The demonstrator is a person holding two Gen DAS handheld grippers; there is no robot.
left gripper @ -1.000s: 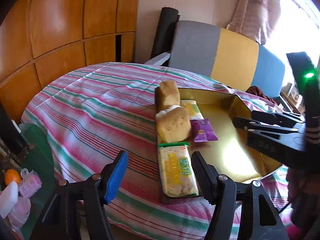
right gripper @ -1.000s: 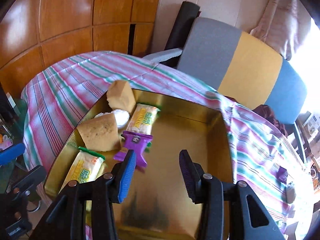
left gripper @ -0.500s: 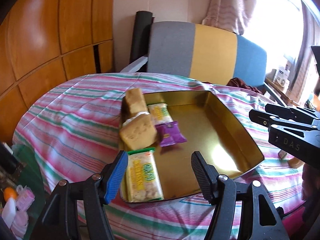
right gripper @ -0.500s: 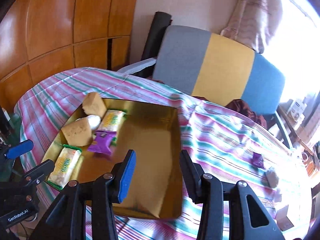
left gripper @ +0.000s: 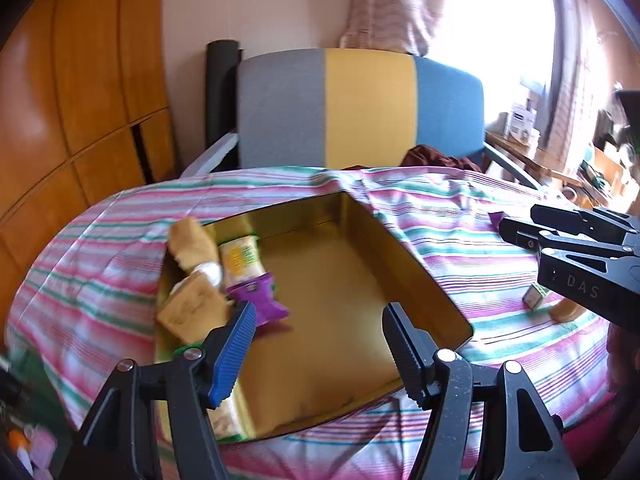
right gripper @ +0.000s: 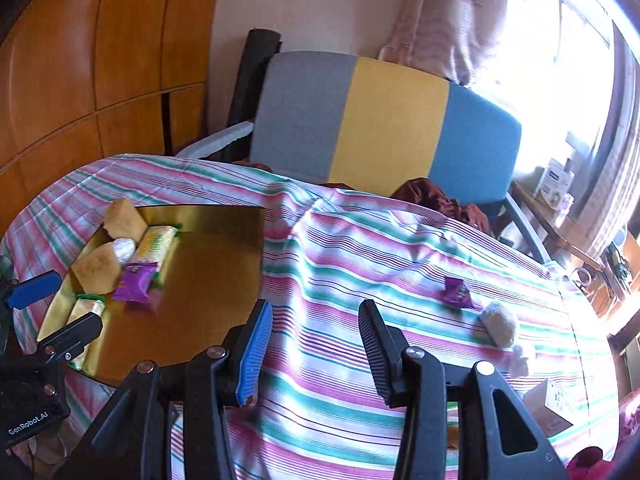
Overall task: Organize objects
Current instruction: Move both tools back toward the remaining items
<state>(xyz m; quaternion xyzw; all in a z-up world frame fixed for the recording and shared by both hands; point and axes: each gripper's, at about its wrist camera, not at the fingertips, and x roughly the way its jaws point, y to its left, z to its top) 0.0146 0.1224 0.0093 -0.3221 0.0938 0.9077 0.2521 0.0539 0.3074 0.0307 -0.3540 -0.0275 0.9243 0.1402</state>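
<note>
A gold tray sits on the striped tablecloth. It holds two tan sponge-like blocks, yellow-green cracker packs and a purple packet along its left side. My left gripper is open and empty above the tray's near edge. My right gripper is open and empty over bare cloth to the right of the tray. A second purple packet and a beige lump lie on the cloth at the right.
A grey, yellow and blue chair back stands behind the table. A small box lies near the table's right edge. Wooden panels line the left wall. A cluttered shelf stands by the bright window.
Both grippers have swung right and pulled back from the tray. The right gripper has left the tray and now hangs over the cloth. Both stay open.
</note>
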